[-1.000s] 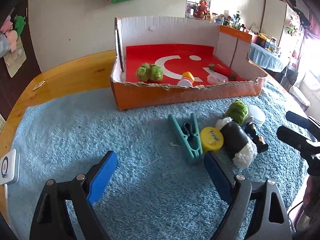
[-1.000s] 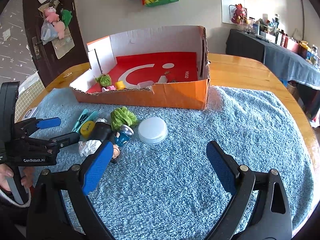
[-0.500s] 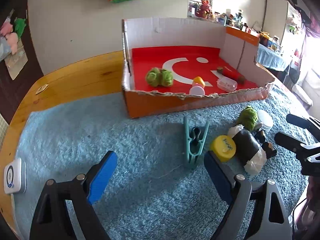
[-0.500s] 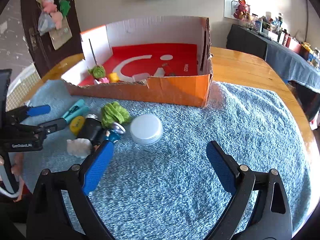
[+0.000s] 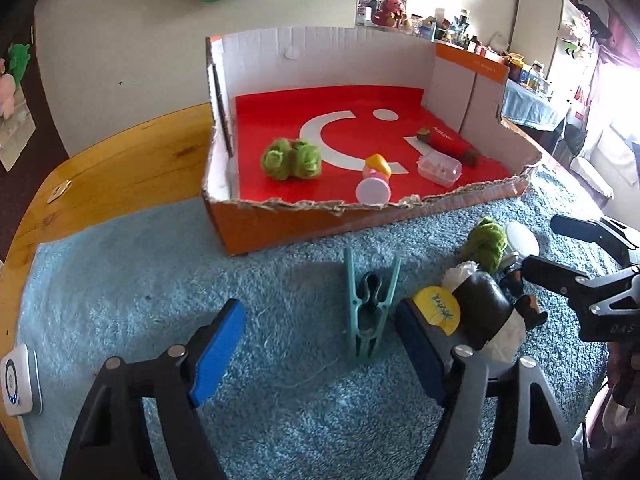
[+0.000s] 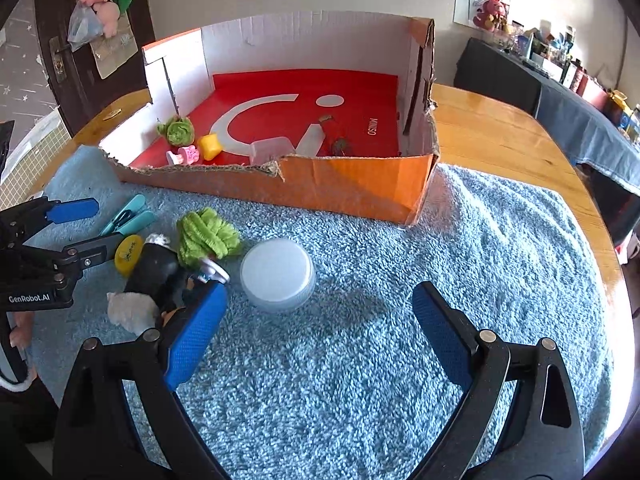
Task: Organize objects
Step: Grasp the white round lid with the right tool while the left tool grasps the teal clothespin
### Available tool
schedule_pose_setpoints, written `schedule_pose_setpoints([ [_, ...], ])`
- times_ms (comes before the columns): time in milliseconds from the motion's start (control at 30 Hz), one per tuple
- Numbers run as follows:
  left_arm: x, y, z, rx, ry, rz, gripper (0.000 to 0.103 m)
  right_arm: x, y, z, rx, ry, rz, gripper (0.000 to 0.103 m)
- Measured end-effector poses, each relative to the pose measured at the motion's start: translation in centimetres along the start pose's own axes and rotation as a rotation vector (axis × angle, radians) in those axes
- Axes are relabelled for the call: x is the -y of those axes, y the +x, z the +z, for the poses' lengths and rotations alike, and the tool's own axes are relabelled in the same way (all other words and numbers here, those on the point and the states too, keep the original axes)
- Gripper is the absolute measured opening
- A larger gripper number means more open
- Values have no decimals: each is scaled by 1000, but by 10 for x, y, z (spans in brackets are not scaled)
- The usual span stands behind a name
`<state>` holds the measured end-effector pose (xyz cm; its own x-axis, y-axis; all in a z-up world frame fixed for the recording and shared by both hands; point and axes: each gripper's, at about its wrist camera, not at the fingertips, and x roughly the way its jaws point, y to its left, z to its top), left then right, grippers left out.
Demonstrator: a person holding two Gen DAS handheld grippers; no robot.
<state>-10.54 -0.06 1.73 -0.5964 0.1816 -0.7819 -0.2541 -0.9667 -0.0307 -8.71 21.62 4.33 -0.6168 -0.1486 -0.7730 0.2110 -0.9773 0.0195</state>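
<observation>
Left wrist view: left tongs (image 5: 320,344) wide open, empty, low over the blue towel-covered surface (image 5: 120,280); teal plastic clothespin (image 5: 370,308) lies between the pads, nearer the right one. Step judged: approach; next, centre and close.

Right wrist view: right tongs (image 6: 320,332) wide open, empty, angled down toward the white round plastic lid (image 6: 278,274). Orange cardboard box with red floor (image 6: 360,188) stands beyond, part filled.

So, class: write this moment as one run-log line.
left gripper: open, teal clothespin between fingers | right gripper: open, facing white round lid | cardboard box: partly filled | nothing held
</observation>
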Motion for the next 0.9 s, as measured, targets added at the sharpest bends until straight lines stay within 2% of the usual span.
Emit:
schedule_pose_setpoints([
  [167,1,2,3,4,-3,-27,72,-2,5,4,-10,-11,26,85],
  [200,2,2,3,6,-2,-28,70,-3,5,5,-14,-16,31,83],
  [367,5,2,4,13,6,-52,58,-10,6,4,-17,-49,40,62],
  [600,13,3,3,24,39,-47,43,-13,5,3,-4,-63,56,46],
  [667,14,3,3,28,45,-43,37,-14,5,3,-1,-70,65,39],
  [800,14,2,3,29,45,-51,26,-17,4,2,5,-84,67,39],
  [900,15,1,2,33,44,-48,26,-16,3,2,13,-77,74,38],
])
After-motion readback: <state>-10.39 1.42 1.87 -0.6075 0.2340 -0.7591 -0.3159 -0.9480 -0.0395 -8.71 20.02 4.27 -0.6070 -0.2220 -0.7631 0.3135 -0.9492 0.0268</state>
